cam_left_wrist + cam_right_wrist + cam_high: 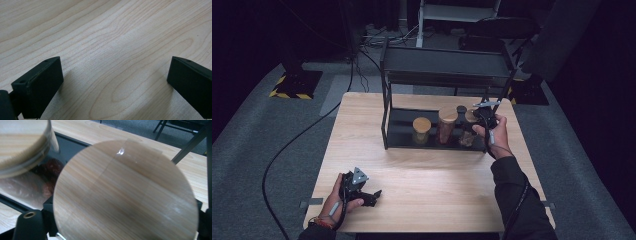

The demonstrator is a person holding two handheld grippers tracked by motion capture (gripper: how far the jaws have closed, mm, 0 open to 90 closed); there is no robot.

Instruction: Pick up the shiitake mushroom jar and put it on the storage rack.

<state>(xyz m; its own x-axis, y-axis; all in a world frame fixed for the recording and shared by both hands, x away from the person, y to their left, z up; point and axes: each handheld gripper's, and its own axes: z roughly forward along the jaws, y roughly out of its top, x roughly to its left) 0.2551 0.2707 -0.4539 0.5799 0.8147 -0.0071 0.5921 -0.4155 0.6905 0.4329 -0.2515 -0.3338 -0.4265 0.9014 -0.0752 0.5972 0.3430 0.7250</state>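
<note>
High view puts the left gripper [371,196] at the table's [427,170] near edge, jaws spread wide over bare wood. Farther back, the right gripper [476,125] reaches into the black rack's [387,107] lower shelf, its jaws straddling a wooden-lidded jar [125,192] beside two taller jars; whether the pads press it cannot be told.
</note>
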